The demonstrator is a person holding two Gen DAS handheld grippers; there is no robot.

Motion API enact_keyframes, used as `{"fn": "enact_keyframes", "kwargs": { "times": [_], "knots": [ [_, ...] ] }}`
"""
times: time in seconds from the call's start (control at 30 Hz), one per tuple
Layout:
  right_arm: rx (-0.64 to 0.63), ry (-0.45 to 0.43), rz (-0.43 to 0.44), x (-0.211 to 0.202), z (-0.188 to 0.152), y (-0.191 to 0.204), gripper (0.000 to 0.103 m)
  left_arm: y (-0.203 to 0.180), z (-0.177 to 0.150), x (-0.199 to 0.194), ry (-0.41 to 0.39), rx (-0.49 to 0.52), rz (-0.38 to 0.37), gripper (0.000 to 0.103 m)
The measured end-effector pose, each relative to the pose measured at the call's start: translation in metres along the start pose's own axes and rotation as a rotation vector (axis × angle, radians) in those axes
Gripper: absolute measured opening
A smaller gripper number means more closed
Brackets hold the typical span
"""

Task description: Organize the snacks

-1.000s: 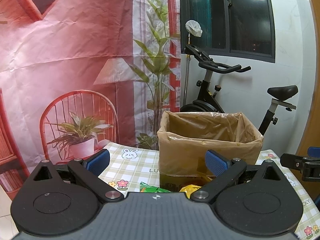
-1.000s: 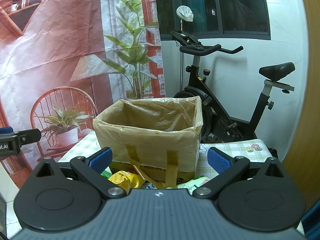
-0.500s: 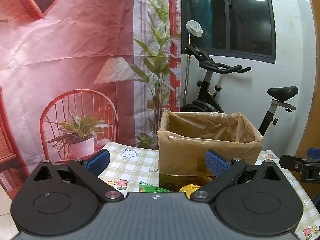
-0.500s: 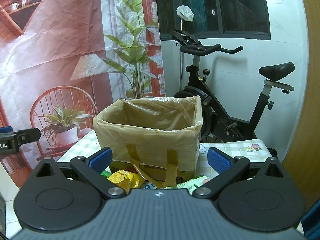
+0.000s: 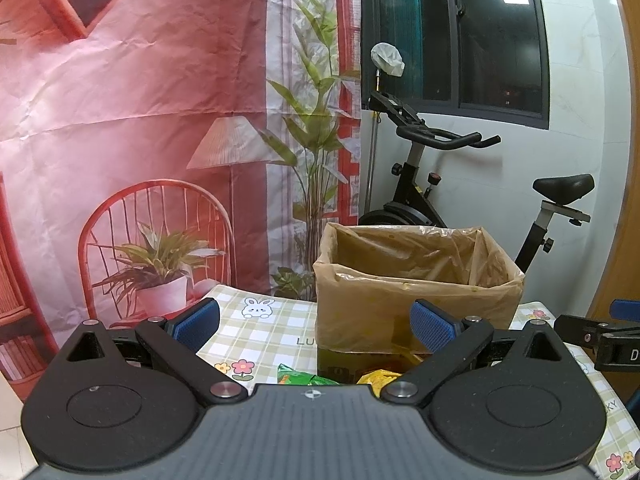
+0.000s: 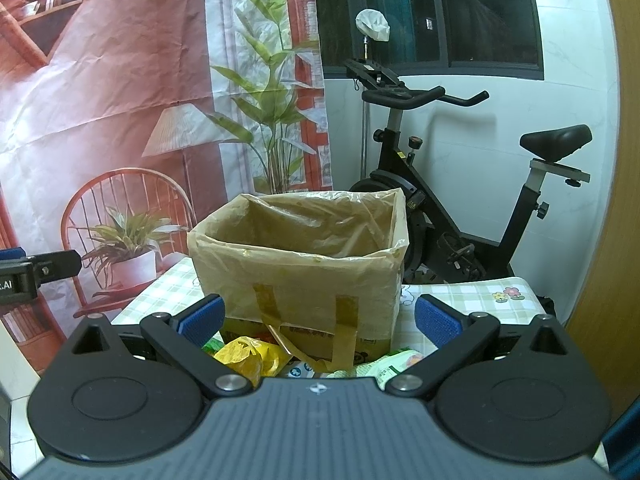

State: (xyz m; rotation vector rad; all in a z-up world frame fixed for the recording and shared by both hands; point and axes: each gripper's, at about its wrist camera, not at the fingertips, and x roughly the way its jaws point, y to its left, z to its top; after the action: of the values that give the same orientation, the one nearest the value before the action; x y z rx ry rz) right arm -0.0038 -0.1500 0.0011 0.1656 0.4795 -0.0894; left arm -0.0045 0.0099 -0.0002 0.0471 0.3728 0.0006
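Note:
A cardboard box lined with a clear plastic bag [image 5: 416,280] [image 6: 300,264] stands open on the checkered tablecloth [image 5: 260,332]. Snack packets lie in front of it: a green one [image 5: 300,376] and a yellow one [image 5: 378,376] in the left wrist view, a yellow one [image 6: 250,356] and a pale green one [image 6: 394,364] in the right wrist view. My left gripper [image 5: 316,322] is open and empty, held above the packets. My right gripper [image 6: 320,320] is open and empty too, facing the box. Each gripper's tip shows at the other view's edge.
An exercise bike [image 5: 440,184] [image 6: 440,200] stands behind the table by a white wall and dark window. A printed red backdrop [image 5: 140,120] with a chair and plants hangs at the left. A wooden panel [image 6: 600,320] is at the right.

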Motion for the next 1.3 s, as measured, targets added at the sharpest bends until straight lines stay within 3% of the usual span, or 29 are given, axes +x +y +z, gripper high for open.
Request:
{"fn": "enact_keyframes", "kwargs": {
  "times": [0.13,0.3,0.4,0.53,0.7,0.87,1.0,1.1,1.23,1.3],
  "knots": [
    [0.0,-0.001,-0.002,0.001,0.0,0.0,0.103,0.002,0.0,-0.001,-0.018,-0.016,-0.017,0.102],
    [0.011,0.0,0.025,0.003,-0.004,-0.002,0.103,0.01,-0.006,0.007,-0.015,-0.058,-0.096,0.102],
    [0.036,-0.026,0.044,0.005,-0.013,-0.004,0.103,0.018,-0.015,0.019,0.018,-0.076,-0.149,0.102],
    [0.018,-0.015,0.024,0.016,-0.029,-0.003,0.103,0.034,-0.036,0.036,0.088,-0.161,-0.143,0.102],
    [0.02,-0.02,0.051,0.034,-0.054,0.0,0.103,0.057,-0.066,0.053,0.115,-0.247,-0.196,0.102],
    [-0.148,0.009,0.123,0.056,-0.084,0.017,0.102,0.063,-0.093,0.067,0.114,-0.201,-0.16,0.095],
    [-0.335,0.104,0.163,0.085,-0.109,0.032,0.088,0.059,-0.114,0.083,0.147,-0.169,-0.127,0.091],
    [-0.331,0.144,0.173,0.101,-0.121,0.032,0.088,0.05,-0.132,0.093,0.185,-0.098,-0.144,0.088],
    [-0.276,0.186,0.167,0.115,-0.133,0.027,0.088,0.033,-0.152,0.104,0.243,0.052,-0.27,0.088],
    [-0.261,0.207,0.179,0.122,-0.137,0.024,0.088,0.026,-0.161,0.109,0.26,0.127,-0.276,0.088]
  ]
}}
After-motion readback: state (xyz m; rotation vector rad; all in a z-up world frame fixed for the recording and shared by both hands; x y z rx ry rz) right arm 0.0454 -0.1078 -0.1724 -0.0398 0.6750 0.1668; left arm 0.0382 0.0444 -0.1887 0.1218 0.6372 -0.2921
